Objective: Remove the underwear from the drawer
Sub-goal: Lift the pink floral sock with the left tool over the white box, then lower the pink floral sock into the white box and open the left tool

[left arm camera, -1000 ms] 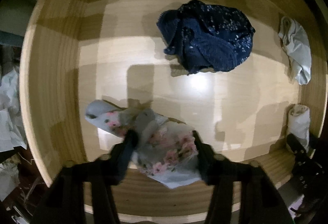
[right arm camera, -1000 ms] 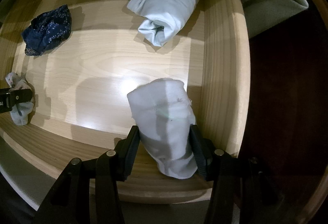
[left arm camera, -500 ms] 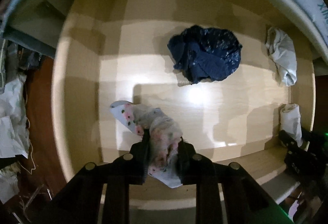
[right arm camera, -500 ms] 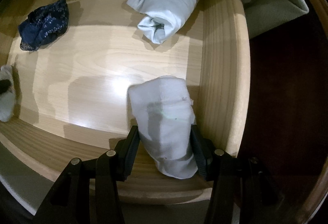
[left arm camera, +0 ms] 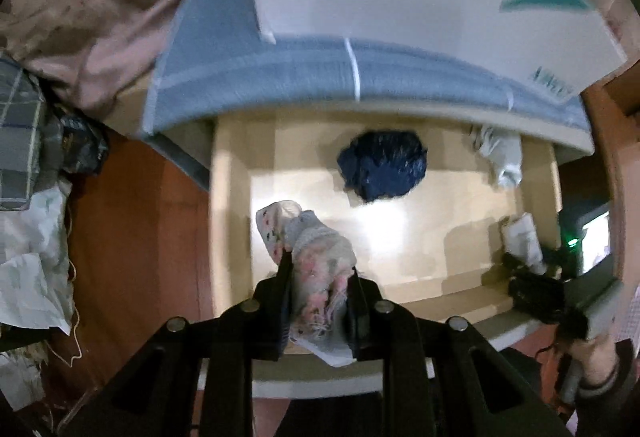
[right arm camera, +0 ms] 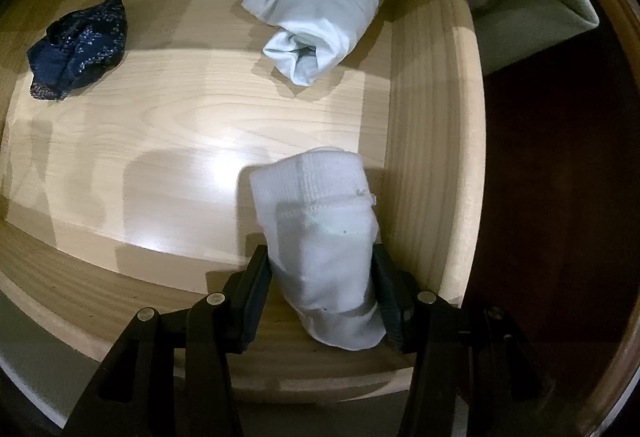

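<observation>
Underwear, a crumpled pale floral-print cotton piece (left arm camera: pixel 318 269), is pinched tight between the left gripper (left arm camera: pixel 318 301) fingers, raised above the light wooden drawer (left arm camera: pixel 230 221). The right gripper (right arm camera: pixel 320 277) clamps a white ribbed fabric roll (right arm camera: pixel 320 237) by the drawer's right wall. On the glossy drawer floor lie a dark blue speckled bundle (right arm camera: pixel 78 47) and a pale blue folded garment (right arm camera: pixel 320 25). Reddish-brown floor (left arm camera: pixel 140 229) surrounds it.
</observation>
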